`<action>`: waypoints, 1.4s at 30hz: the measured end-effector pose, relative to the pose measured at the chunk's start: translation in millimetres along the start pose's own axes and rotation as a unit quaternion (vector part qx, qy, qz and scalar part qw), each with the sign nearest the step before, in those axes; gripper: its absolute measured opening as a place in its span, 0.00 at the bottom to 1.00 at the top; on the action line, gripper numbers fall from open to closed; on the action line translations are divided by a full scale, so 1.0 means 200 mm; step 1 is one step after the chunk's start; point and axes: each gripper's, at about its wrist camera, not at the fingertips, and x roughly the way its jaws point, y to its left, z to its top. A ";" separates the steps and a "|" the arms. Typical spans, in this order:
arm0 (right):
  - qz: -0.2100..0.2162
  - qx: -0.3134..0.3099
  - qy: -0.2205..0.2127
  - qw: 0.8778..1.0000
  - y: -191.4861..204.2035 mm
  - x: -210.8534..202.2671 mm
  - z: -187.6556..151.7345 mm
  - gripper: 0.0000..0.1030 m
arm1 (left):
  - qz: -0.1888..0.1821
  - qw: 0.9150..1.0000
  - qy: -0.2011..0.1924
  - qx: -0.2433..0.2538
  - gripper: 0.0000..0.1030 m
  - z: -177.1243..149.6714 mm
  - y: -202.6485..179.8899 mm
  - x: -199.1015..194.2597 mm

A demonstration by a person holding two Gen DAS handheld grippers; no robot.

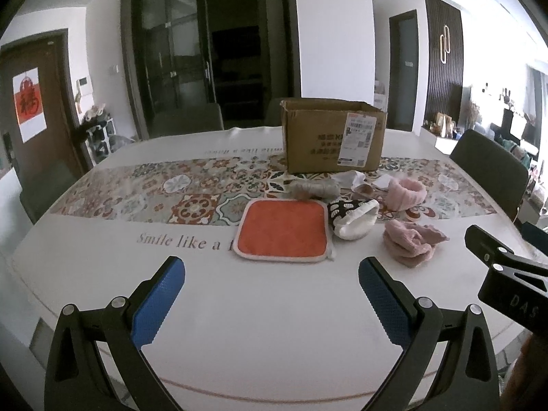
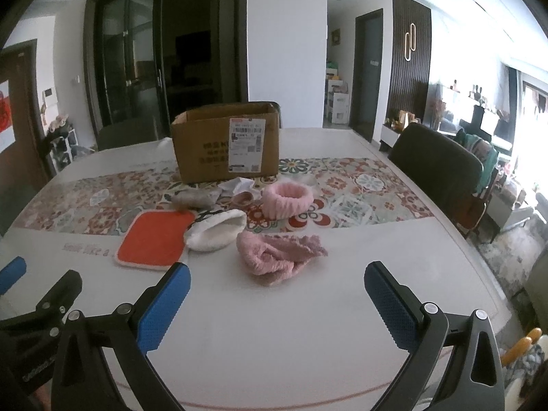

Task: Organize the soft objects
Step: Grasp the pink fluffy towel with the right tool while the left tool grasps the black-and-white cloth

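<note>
Soft things lie in a loose cluster at the middle of the table [image 1: 102, 274], and we see them in the centre of both wrist views. The orange cloth [image 1: 282, 231] lies flat, its far edge on the patterned runner [image 1: 137, 188] and its near edge on the bare white top, covering part of the printed words. Just right of it in the left wrist view sits a white pouch [image 1: 354, 219] with a dark patterned end, touching the cloth's right edge. Further right, a crumpled pink cloth [image 1: 412, 241] lies on the white surface, and above it in the frame a pink fluffy band [image 1: 407, 188] stands in a ring on the runner. A beige roll [image 1: 313, 188] lies behind the orange cloth, and some white scraps [image 1: 352, 178] sit between the roll and the band; we cannot tell what they are.

The cardboard box [image 1: 328, 137] stands upright and open at the top, in the upper middle of the frame, just behind the cluster. Dark chairs [image 2: 435, 161] stand around the table.

Our left gripper [image 1: 272, 303] hovers over the bare near side of the table with its blue fingers [image 1: 159, 303] spread wide and nothing between them. Our right gripper [image 2: 277, 304] is likewise spread wide and empty, its fingers [image 2: 390, 304] framing the crumpled pink cloth [image 2: 277, 253], which lies near but apart from them.
</note>
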 end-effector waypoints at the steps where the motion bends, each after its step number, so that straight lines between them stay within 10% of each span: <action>1: -0.002 0.000 0.000 1.000 0.00 0.02 0.00 1.00 | -0.001 1.000 -0.001 0.003 1.00 0.00 0.00 0.01; 35: 0.016 -0.012 0.146 0.989 -0.06 0.91 0.02 0.99 | -0.122 0.983 0.052 0.130 0.85 0.18 -0.35 0.83; 42: 0.020 0.008 0.165 0.986 -0.10 1.00 0.00 0.83 | -0.132 0.978 0.086 0.136 0.75 0.18 -0.43 0.98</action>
